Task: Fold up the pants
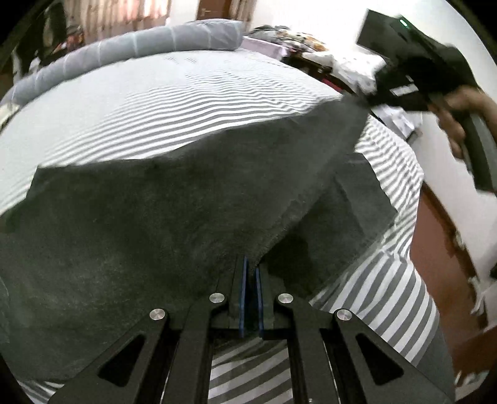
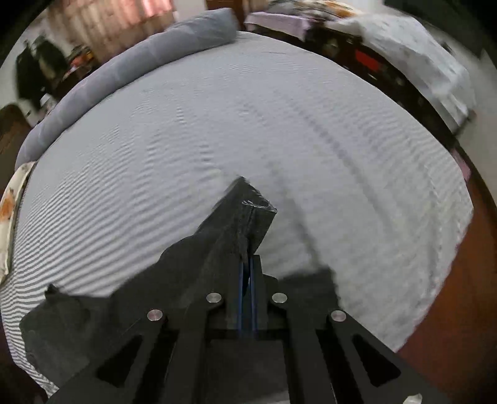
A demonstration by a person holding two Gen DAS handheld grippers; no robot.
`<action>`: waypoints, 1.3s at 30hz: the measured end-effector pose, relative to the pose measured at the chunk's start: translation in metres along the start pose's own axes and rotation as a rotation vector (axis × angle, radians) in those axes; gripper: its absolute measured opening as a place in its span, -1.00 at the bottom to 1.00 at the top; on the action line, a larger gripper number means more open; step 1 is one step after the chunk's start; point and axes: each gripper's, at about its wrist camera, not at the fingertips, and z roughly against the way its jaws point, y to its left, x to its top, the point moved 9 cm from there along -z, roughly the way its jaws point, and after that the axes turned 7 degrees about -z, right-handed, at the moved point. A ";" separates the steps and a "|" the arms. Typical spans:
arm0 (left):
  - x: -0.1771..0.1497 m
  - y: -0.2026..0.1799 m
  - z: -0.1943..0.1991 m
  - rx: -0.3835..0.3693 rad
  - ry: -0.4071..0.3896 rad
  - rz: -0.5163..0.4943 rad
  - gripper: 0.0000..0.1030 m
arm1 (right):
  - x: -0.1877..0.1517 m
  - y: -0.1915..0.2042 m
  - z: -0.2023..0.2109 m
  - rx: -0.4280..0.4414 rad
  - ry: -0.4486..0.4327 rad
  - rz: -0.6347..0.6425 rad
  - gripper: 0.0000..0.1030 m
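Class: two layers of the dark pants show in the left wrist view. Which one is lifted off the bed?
The upper layer, stretched taut between the left gripper and right gripper. The lower layer lies flat on the striped sheet.

Dark charcoal pants [image 1: 161, 211] on a grey-and-white striped sheet [image 1: 174, 102]

Blue pads line the black fingers [image 1: 243, 279] clamping the pants' edge; beyond the fingertips lies a plain grey bolster [image 1: 174, 37], with pinkish curtains [image 2: 118, 18] behind and reddish-brown floor [image 1: 435, 254] to the fingers' right.

Striped bed [image 2: 217, 124], curtained window [image 2: 118, 21].
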 end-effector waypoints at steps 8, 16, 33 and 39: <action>-0.021 -0.016 -0.010 0.033 0.086 -0.163 -0.90 | -0.066 -0.079 -0.024 -0.006 0.088 -0.126 -0.96; -0.026 -0.030 -0.001 0.013 0.091 -0.260 -0.90 | -0.080 -0.096 -0.020 0.024 0.073 -0.178 -0.96; -0.050 -0.031 -0.024 -0.035 0.180 -0.199 -0.89 | -0.107 -0.105 -0.072 -0.067 0.173 -0.129 -0.82; -0.041 -0.025 -0.007 -0.082 0.138 -0.132 -0.78 | -0.096 -0.101 -0.045 -0.056 0.159 -0.131 -0.37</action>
